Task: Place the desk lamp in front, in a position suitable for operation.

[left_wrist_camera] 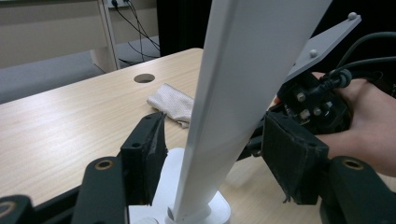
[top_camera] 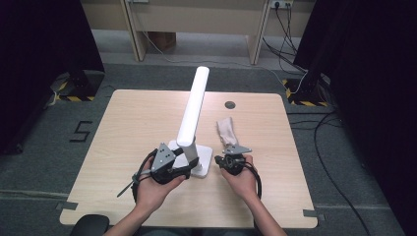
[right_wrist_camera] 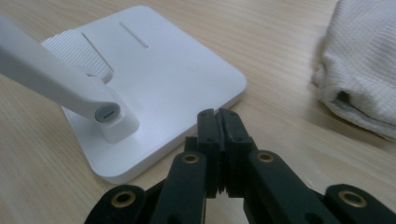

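My left gripper [left_wrist_camera: 212, 154] sits open astride the lamp arm [left_wrist_camera: 243, 93], right gripper [right_wrist_camera: 218, 122] shut empty by the base [right_wrist_camera: 177, 79]; next: clamp the arm.

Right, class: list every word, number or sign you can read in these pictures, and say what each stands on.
"5": a black figure marked on the grey floor left of the table.
No text can be read on the white lamp, its base, the cloth or either gripper.
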